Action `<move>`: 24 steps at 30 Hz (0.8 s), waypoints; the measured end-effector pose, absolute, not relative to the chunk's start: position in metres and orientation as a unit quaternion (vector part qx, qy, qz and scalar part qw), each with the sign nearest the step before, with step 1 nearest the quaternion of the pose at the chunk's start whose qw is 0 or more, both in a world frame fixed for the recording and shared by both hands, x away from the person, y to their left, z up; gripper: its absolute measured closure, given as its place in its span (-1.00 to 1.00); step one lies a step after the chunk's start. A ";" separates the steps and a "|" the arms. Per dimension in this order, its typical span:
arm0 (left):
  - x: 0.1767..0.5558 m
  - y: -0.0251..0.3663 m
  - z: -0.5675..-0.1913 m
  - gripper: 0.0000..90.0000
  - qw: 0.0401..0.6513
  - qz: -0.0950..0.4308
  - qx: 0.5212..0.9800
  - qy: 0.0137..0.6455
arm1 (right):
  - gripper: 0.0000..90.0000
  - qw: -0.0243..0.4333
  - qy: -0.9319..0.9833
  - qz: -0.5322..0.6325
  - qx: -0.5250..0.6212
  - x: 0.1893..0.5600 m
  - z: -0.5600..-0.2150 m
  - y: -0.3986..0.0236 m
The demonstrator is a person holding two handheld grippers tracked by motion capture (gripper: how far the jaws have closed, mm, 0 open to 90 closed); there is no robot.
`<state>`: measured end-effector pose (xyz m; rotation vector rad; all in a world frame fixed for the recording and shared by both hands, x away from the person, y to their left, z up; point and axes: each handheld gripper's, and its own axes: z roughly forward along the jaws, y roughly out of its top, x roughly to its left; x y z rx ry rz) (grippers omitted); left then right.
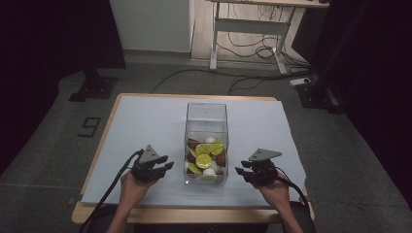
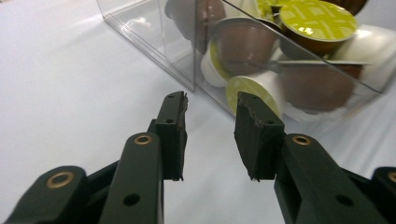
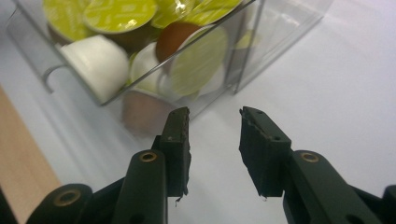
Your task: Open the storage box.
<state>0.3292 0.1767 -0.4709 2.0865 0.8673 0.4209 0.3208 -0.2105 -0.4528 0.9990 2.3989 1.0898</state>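
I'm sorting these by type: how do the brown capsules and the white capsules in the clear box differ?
The brown capsules have dark brown bodies; the white capsules have plain white ones. In the left gripper view a brown one looks broader than the white one below it. Both kinds carry yellow-green foil lids and lie jumbled in the clear box.

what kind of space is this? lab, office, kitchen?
Probably a lab or data-collection room, not a kitchen: a lone table under a white sheet on grey floor, loose cables below a bare desk frame behind, dark curtains at the sides, floor marker.
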 end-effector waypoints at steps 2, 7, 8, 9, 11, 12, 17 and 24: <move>0.333 0.175 -0.472 0.33 0.409 0.167 0.828 0.344 | 0.32 0.162 0.837 0.384 0.355 0.326 -0.451 -0.213; 0.337 0.173 -0.476 0.14 0.410 0.171 0.826 0.346 | 0.13 0.174 0.836 0.377 0.360 0.335 -0.454 -0.216; 0.338 0.173 -0.476 0.09 0.410 0.171 0.827 0.345 | 0.07 0.177 0.836 0.374 0.360 0.337 -0.455 -0.217; 0.338 0.173 -0.478 0.05 0.410 0.171 0.827 0.344 | 0.03 0.175 0.837 0.373 0.360 0.338 -0.457 -0.217; 0.340 0.172 -0.480 -0.07 0.406 0.172 0.829 0.344 | -0.06 0.171 0.837 0.370 0.364 0.340 -0.461 -0.218; 0.340 0.172 -0.481 -0.12 0.406 0.169 0.829 0.346 | -0.11 0.170 0.839 0.368 0.364 0.341 -0.463 -0.219; 0.344 0.173 -0.487 -0.34 0.400 0.163 0.831 0.351 | -0.27 0.167 0.837 0.361 0.375 0.345 -0.471 -0.224; 0.347 0.178 -0.496 -0.54 0.397 0.159 0.826 0.368 | -0.47 0.170 0.843 0.343 0.378 0.347 -0.482 -0.228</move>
